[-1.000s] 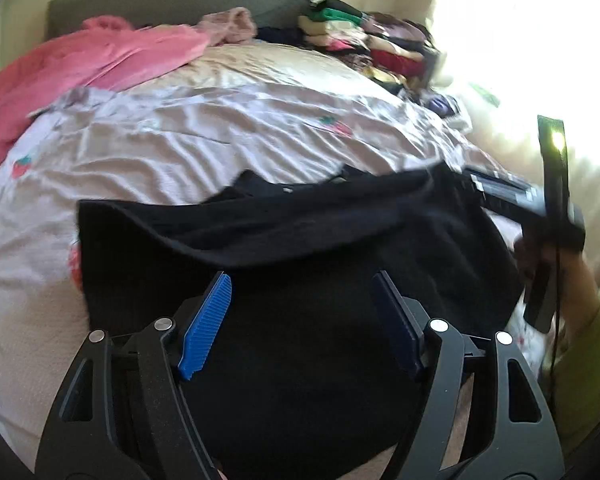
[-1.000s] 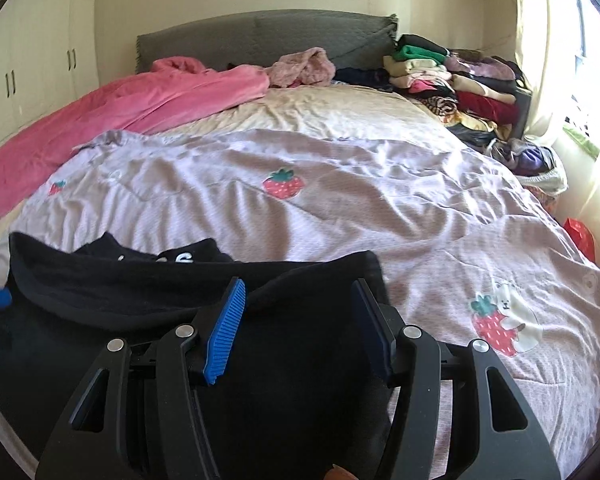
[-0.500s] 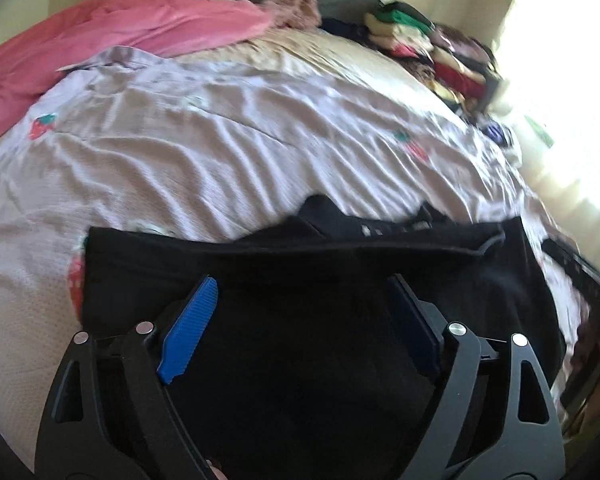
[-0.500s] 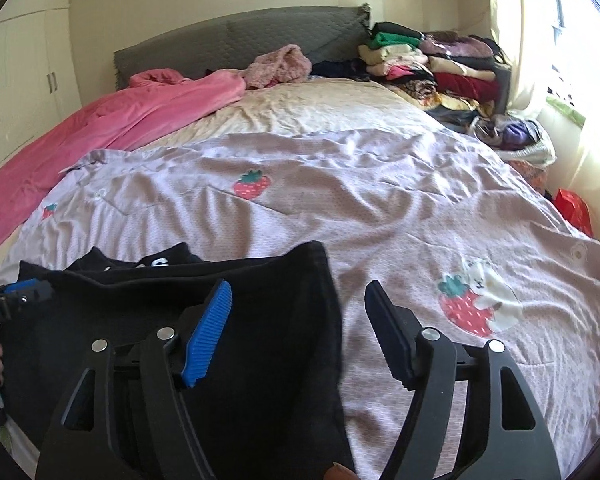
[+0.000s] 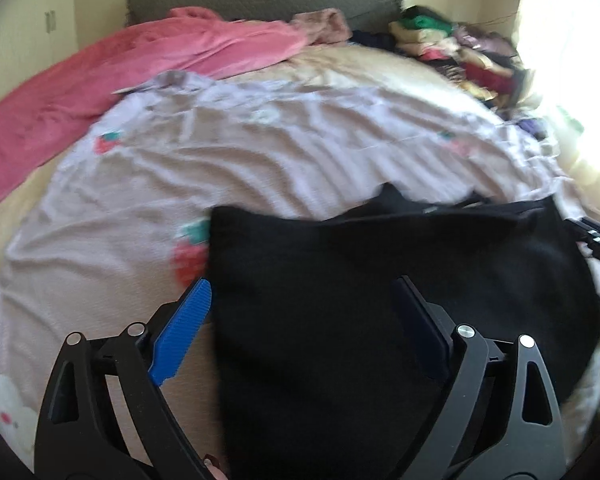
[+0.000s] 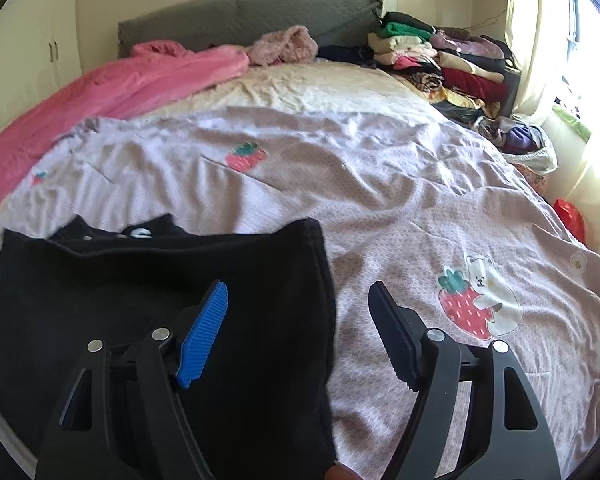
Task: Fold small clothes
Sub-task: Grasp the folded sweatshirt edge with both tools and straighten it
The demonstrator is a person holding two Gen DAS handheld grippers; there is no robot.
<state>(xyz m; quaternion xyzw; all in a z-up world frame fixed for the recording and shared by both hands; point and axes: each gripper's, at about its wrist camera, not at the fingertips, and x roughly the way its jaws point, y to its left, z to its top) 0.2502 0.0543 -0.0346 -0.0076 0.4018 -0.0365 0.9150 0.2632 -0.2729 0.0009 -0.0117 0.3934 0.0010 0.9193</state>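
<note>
A black garment lies folded flat on the lilac quilt, a second dark layer with a white print showing past its far edge. My left gripper hovers over the garment's left edge, its jaws opening; the cloth lies under them and the blue pads do not press it. My right gripper straddles the garment's right edge, jaws also opening, pads clear of the cloth. A bit of the right gripper shows at the left wrist view's right edge.
A pink blanket runs along the left of the bed. Stacked folded clothes sit at the far right by the grey headboard. A red bag lies beside the bed under the bright window.
Both sets of jaws have spread wider. The left gripper has slid left to the garment's left edge and the right gripper right to its right edge. The garment now lies flatter.
</note>
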